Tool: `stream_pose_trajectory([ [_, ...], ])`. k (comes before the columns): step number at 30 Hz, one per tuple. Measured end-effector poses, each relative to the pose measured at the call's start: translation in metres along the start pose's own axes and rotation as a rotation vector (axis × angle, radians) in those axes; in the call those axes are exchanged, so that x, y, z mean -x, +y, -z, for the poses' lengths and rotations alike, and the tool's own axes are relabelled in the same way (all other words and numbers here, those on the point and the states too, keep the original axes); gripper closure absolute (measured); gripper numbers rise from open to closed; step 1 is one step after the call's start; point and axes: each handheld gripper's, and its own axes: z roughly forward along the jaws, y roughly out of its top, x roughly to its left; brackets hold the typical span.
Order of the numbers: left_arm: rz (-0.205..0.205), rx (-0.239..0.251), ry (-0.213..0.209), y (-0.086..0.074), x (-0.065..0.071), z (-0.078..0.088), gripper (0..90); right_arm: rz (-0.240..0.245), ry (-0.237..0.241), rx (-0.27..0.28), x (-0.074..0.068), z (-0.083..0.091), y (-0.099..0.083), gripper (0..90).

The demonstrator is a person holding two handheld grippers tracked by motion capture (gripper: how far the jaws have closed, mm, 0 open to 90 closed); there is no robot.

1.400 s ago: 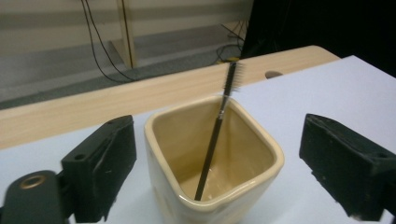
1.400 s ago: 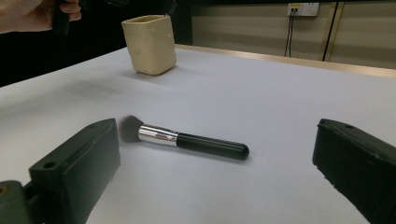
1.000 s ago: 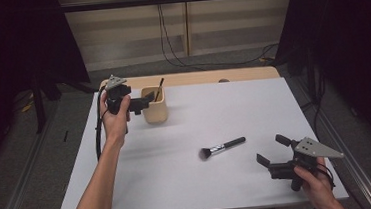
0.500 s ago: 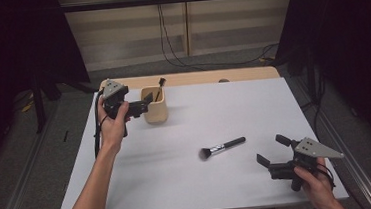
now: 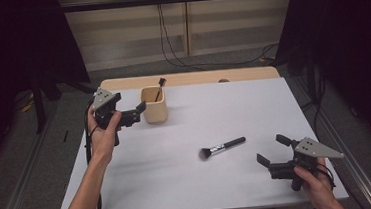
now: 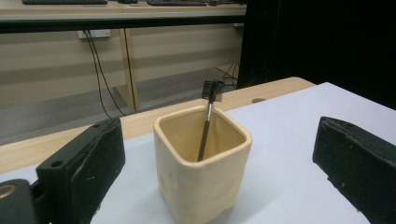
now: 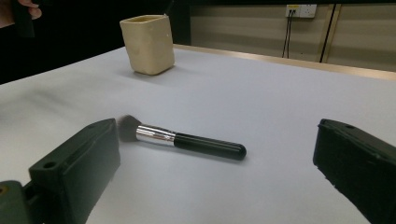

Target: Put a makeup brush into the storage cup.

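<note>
Cream-coloured, the ceramic cup stands near the bench's far left corner in the high view, a thin spoolie brush leaning inside. My left tool hangs released just beside the cup; my right tool, released too, hovers by the near right corner, the makeup brush lying near it. Left gripper view: the cup sits between my spread jaws. Right gripper view: the makeup brush lies flat ahead of open jaws.
</note>
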Motion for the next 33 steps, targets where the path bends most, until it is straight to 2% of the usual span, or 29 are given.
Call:
stream_pose_trajectory([
  [16, 0.0, 0.012, 0.02, -0.018, 0.006, 0.03, 2.3, 0.005, -0.001, -0.004, 0.0, 0.0, 0.0, 0.0],
  [19, -0.023, 0.006, 0.046, -0.021, 0.008, 0.035, 2.1, 0.005, 0.0, -0.005, 0.0, -0.001, 0.0, 0.0],
  [20, -0.022, 0.01, 0.041, -0.022, 0.009, 0.037, 2.1, 0.007, -0.001, -0.007, 0.0, -0.001, 0.0, 0.0],
  [23, -0.014, 0.02, 0.039, -0.028, 0.01, 0.044, 2.1, 0.004, -0.002, -0.005, 0.0, -0.001, 0.0, 0.0],
  [25, 0.012, 0.038, 0.031, -0.034, 0.011, 0.049, 2.1, 0.006, -0.004, -0.007, 0.0, -0.001, 0.0, 0.0],
  [30, 0.033, 0.034, 0.037, -0.047, 0.015, 0.06, 2.7, 0.005, -0.004, -0.007, 0.0, -0.001, 0.0, 0.0],
  [33, 0.028, 0.031, 0.036, -0.051, 0.017, 0.068, 3.1, 0.007, -0.004, -0.005, 0.0, 0.0, 0.0, 0.0],
])
